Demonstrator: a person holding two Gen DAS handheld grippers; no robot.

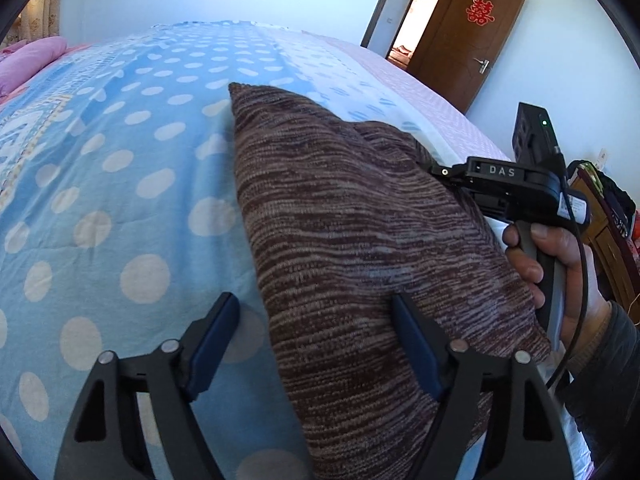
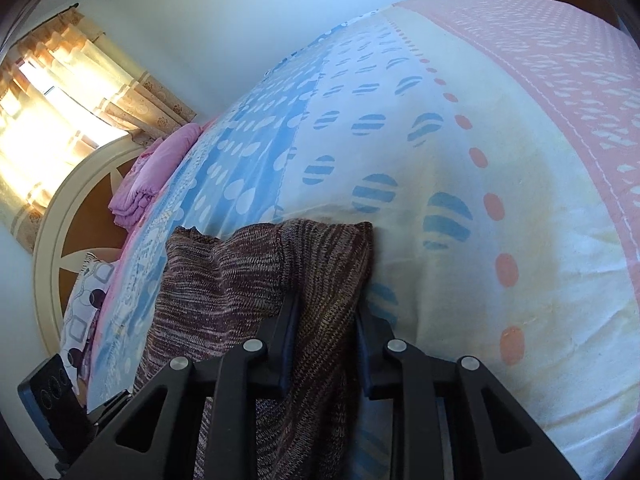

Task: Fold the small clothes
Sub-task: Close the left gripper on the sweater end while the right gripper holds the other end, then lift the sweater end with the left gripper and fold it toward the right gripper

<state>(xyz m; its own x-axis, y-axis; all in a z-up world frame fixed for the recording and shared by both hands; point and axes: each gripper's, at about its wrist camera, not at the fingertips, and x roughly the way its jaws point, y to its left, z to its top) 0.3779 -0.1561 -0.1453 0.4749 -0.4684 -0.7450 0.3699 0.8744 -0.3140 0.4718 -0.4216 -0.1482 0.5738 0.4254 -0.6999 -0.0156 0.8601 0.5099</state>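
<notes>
A brown knit garment (image 1: 360, 240) is spread on the bed (image 1: 120, 180). Its far corner is clamped by the right hand-held gripper (image 2: 326, 312). The left hand-held gripper (image 1: 316, 344) is held wide open, astride the garment's near edge.

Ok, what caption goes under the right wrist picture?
Right gripper clamps a brown knit garment on the polka-dot bed cover.
</notes>
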